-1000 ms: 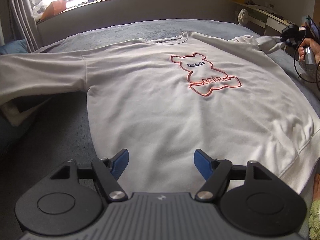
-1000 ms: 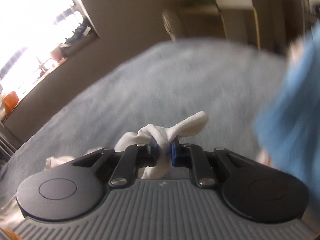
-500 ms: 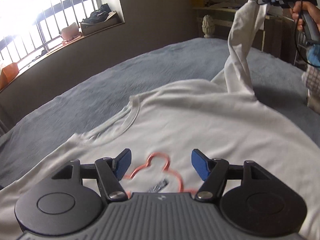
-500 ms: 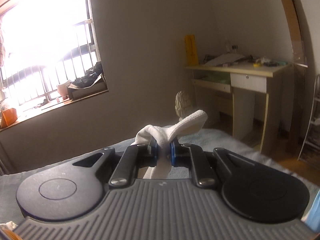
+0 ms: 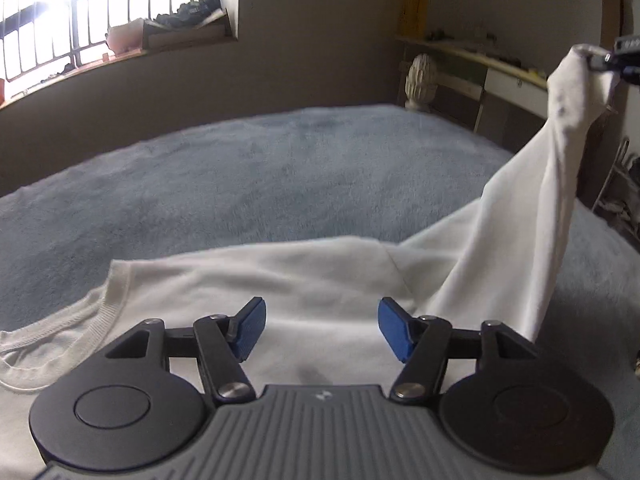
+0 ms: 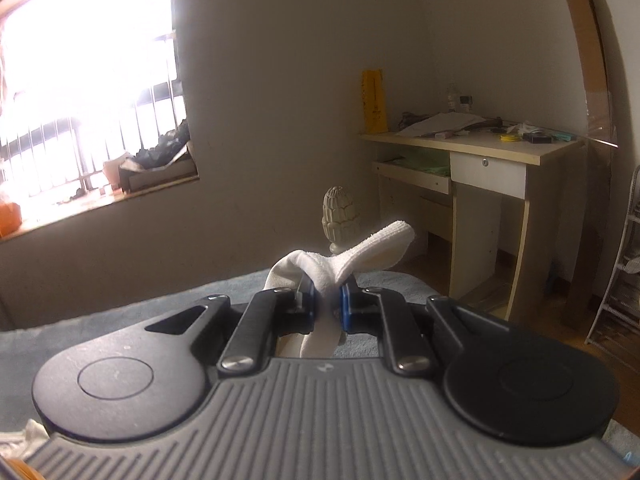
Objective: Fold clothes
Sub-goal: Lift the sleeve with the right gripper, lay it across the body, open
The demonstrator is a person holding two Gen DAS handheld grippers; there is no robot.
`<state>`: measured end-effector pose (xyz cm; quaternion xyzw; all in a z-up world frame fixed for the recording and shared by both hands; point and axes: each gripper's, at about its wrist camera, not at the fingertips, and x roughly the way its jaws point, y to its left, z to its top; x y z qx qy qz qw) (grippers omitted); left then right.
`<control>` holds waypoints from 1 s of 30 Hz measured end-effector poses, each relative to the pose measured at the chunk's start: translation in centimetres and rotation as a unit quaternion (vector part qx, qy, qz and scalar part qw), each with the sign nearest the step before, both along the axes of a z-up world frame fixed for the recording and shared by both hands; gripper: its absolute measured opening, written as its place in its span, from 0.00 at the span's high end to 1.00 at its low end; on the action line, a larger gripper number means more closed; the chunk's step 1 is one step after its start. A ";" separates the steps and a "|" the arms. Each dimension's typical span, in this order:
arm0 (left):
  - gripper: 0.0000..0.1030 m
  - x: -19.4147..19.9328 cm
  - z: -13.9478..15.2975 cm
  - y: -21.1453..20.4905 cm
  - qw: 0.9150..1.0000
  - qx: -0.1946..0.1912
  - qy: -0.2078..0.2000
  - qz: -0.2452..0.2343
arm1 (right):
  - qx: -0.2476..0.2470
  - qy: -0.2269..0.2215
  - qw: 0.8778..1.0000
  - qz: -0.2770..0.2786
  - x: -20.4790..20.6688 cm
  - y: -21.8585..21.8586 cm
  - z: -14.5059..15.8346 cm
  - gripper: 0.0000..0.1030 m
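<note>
A white sweatshirt [image 5: 304,280] lies flat on the grey-blue bed [image 5: 248,168], its ribbed collar [image 5: 108,300] at the lower left. My left gripper [image 5: 320,330] is open and empty, low over the shoulder area. My right gripper [image 6: 327,304] is shut on the sleeve cuff [image 6: 360,254]. In the left wrist view the right gripper [image 5: 612,58] holds the sleeve [image 5: 560,184] high above the bed at the far right, and the sleeve hangs taut down to the shoulder.
A barred window [image 6: 80,120] with a cluttered sill is at the left. A wooden desk [image 6: 492,160] stands past the bed's right corner, with a carved bedpost finial [image 6: 339,216] beside it. A wire rack [image 6: 624,264] stands at the far right.
My left gripper has moved forward over the sweatshirt, from the hem past the bear print to the shoulder area. My right gripper has lifted the sleeve cuff high above the bed.
</note>
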<state>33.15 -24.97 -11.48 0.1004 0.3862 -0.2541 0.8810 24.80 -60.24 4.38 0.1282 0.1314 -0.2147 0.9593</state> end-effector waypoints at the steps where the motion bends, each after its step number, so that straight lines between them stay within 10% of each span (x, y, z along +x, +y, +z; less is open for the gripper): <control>1: 0.39 0.4 -0.8 -0.3 1.000 0.011 0.017 0.003 | 0.006 -0.010 1.000 0.004 -0.4 -0.2 0.1 0.90; 9: 0.36 1.0 0.4 4.6 0.995 -0.062 0.063 0.054 | 0.018 -0.108 0.987 0.115 -4.1 3.3 4.2 0.90; 14: 0.36 0.2 4.1 13.2 0.988 -0.094 0.063 0.106 | -0.009 -0.133 0.954 0.270 -5.3 9.8 6.3 0.90; 23: 0.37 -3.2 8.5 23.7 0.985 -0.063 0.023 0.160 | -0.069 -0.023 0.769 0.635 -9.3 27.3 3.5 0.90; 30: 0.36 -5.6 6.2 21.1 0.989 -0.090 0.038 0.114 | -0.143 0.176 0.669 0.708 -12.3 37.7 -6.1 0.77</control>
